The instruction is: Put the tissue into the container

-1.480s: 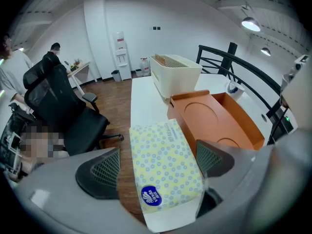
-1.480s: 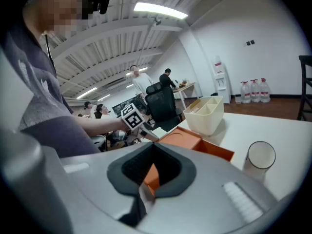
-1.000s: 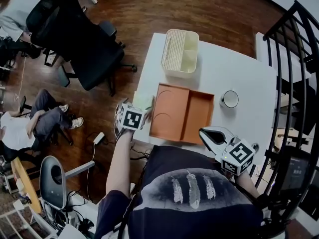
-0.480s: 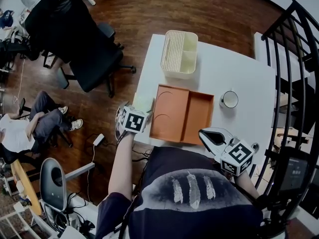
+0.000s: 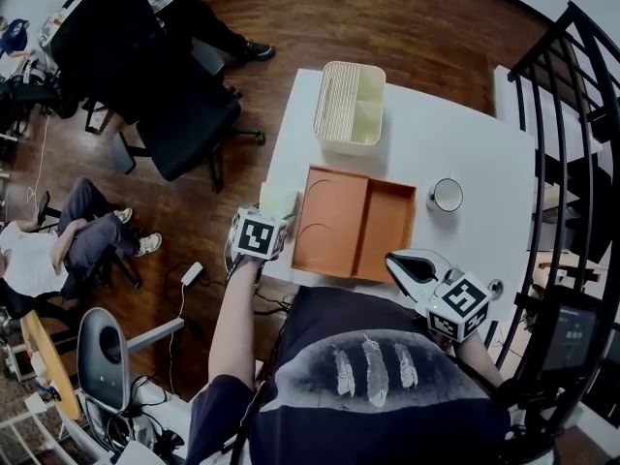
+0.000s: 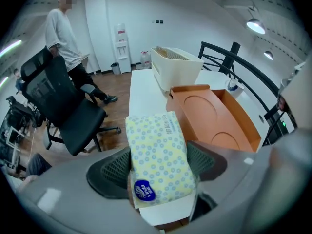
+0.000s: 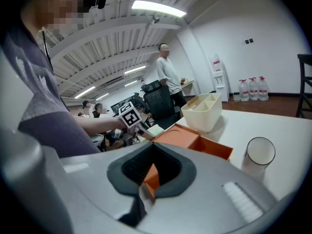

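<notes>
A yellow dotted tissue pack (image 6: 158, 157) lies on the near left corner of the white table (image 5: 455, 143), where the head view also shows the tissue pack (image 5: 276, 200). My left gripper (image 6: 158, 162) straddles it, its jaws closing, and both mesh pads (image 6: 116, 167) touch the pack's long sides. From above, the left gripper (image 5: 277, 219) sits at the table's left edge. The cream container (image 5: 351, 105) stands at the far side. My right gripper (image 5: 412, 267) hovers at the near edge, shut and empty.
An open orange box (image 5: 354, 221) lies between the tissue pack and a white mug (image 5: 447, 193). A black office chair (image 5: 174, 105) stands left of the table, a black railing (image 5: 572, 114) runs along the right. A person (image 6: 63, 33) stands beyond the chair.
Both grippers have hardly moved. A standing person has walked into the top left of the head view, behind the black chair.
</notes>
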